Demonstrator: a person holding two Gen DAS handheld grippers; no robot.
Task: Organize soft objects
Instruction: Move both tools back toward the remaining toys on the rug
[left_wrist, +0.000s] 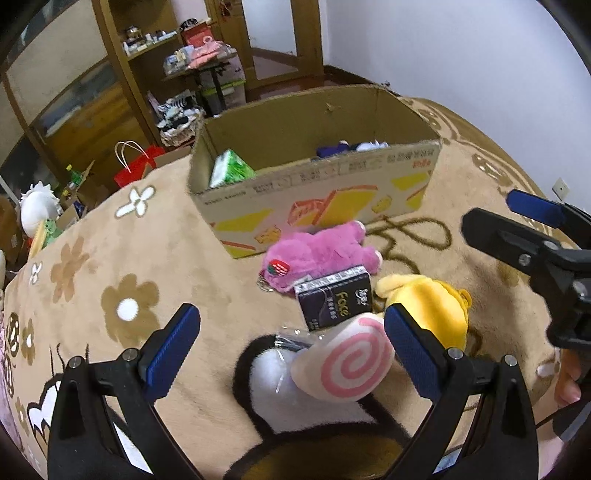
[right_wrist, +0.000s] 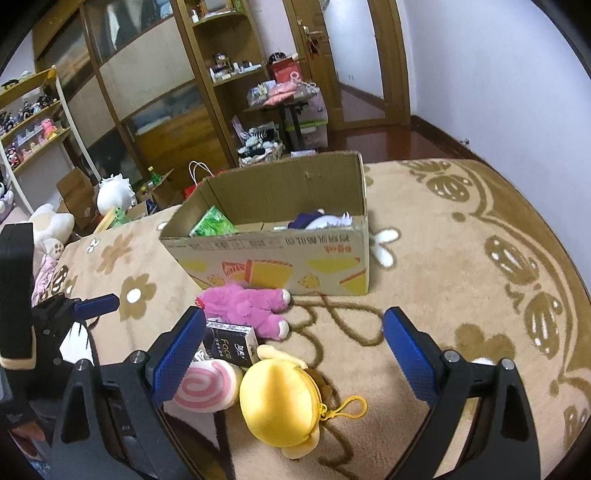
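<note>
From the left wrist view, the left tongs (left_wrist: 291, 345) were spread wide and empty over the swirl plush (left_wrist: 345, 360) on the tan blanket (left_wrist: 110, 266), with the pink plush (left_wrist: 321, 253) lying right against the cardboard box (left_wrist: 317, 192). From the right wrist view, the right tongs (right_wrist: 293, 352) were just as released, hanging above the yellow plush (right_wrist: 279, 400), which sat beside a dark tissue pack (right_wrist: 231, 345).

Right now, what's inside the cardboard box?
Inside the box: a green tissue pack at its left end, and a navy-and-white plush toward the right. The near wall hides the floor of the box and the lower parts of both, so anything else there can't be seen.
</note>
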